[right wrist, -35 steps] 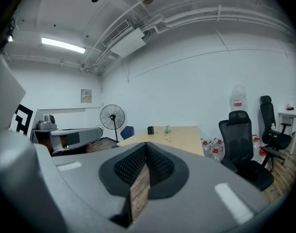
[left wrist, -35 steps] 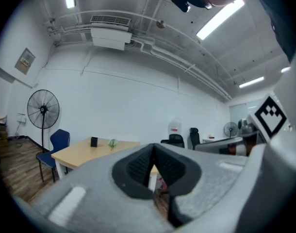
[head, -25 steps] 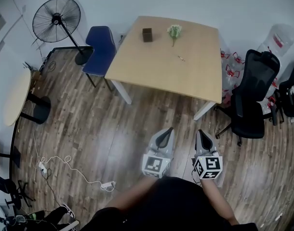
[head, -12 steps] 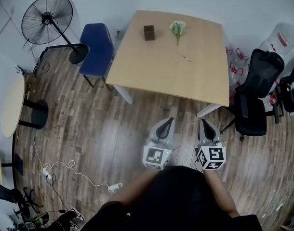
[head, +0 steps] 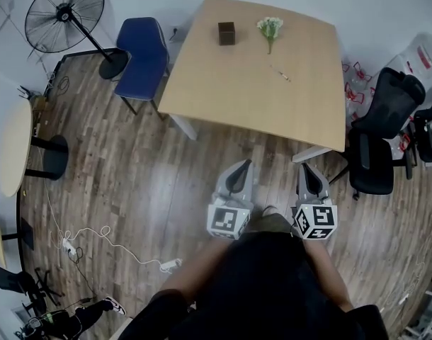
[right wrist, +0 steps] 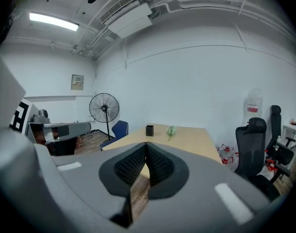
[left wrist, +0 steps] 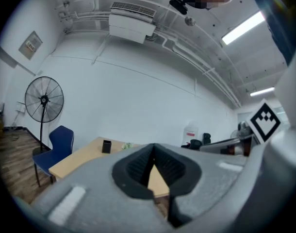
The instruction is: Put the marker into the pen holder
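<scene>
Lying bare on the worktop [head: 223, 83], the marker [head: 280, 73] is seen in the upper right of the head view. It is just below a small bunch of flowers [head: 270, 27] and well apart from the dark pen holder [head: 226, 33], which stands near the far edge at upper centre. Nothing of the task is judged done: the marker is neither gripped nor lifted. Both claws are held low in the frame, over the wooden floor [head: 145, 176] and short of the worktop. The left claw [head: 243, 168] and the right claw [head: 305, 170] are each pressed together and empty. Reaching, grasping, carrying and dropping in are all left.
</scene>
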A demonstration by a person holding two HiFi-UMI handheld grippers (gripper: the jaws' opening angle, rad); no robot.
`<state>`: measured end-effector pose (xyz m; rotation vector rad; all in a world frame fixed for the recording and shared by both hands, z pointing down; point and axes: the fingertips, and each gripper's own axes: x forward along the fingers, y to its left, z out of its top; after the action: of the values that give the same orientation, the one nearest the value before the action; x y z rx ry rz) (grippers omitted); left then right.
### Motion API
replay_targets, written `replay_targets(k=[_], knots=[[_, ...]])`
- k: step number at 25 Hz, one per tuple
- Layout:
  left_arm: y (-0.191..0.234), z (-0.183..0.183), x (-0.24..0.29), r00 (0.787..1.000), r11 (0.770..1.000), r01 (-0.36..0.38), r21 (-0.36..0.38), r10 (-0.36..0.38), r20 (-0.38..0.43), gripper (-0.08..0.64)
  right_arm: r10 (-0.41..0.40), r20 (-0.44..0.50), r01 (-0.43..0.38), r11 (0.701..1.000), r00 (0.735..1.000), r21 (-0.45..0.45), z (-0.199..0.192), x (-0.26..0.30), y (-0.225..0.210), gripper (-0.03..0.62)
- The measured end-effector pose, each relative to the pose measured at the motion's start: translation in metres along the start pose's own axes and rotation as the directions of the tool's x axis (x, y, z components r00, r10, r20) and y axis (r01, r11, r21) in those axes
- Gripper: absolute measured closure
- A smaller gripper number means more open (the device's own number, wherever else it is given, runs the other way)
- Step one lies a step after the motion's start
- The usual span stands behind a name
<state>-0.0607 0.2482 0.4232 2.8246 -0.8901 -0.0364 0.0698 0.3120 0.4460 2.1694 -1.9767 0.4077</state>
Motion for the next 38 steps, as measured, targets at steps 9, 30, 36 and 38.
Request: replay_targets(k=[9, 30, 36, 38], knots=[[0.017, -0.013, 0.039, 0.998, 0.999, -0.042, 0.012, 0.042, -0.044, 0.557, 0.042, -0.004, -0.042, 0.998, 0.999, 0.045, -0.003, 0.049, -0.029, 0.589], [0.035, -0.044, 0.32, 0.98, 1.0, -0.011, -0.004, 0.01, -0.197, 0.557, 0.107, -0.071, -0.099, 0.989, 0.992, 0.111, 0.024, 0.26, -0.243, 0.589], [0.034, -0.057, 0.378, 0.979, 0.999, -0.043, 0.011, 0.045, -0.201, 0.557, 0.194, -0.156, -0.178, 0.978, 0.969, 0.113, 0.007, 0.314, -0.286, 0.59], [0.04, -0.059, 0.396, 0.978, 0.998, -0.066, 0.006, 0.066, -0.197, 0.557, 0.22, -0.174, -0.204, 0.973, 0.96, 0.104, 0.003, 0.337, -0.294, 0.589]])
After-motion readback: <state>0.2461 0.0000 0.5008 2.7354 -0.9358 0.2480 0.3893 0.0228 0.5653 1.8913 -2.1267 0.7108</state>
